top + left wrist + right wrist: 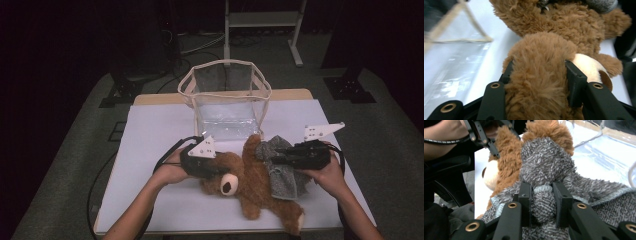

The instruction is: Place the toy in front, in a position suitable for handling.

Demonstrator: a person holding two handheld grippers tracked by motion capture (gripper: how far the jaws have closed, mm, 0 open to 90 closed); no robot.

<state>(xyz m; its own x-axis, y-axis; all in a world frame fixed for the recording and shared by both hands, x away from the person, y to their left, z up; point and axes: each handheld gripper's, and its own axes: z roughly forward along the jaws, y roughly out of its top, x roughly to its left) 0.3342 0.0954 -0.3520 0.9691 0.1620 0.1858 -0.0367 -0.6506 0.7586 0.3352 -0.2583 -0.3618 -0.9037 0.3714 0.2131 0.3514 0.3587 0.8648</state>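
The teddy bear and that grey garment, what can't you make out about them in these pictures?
- Bear: its face in the high view is partly behind the left gripper; eyes not visible.
- Bear's head in the left gripper view: cut off by the bottom edge, between the jaws.
- Garment: its sleeve end is hidden in the right gripper.
- Bag: blurred in the left gripper view.

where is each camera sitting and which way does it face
High view: above the person's side, looking forward and down at the table; both forearms, the left tongs and the right tongs show.
Left gripper view: rides the left tongs, looking along its jaws, clamped on the teddy bear.
Right gripper view: rides the right tongs, looking along its jaws, clamped on the grey sweater; the other forearm shows.
Shared: all views show the bear and the clear bag.
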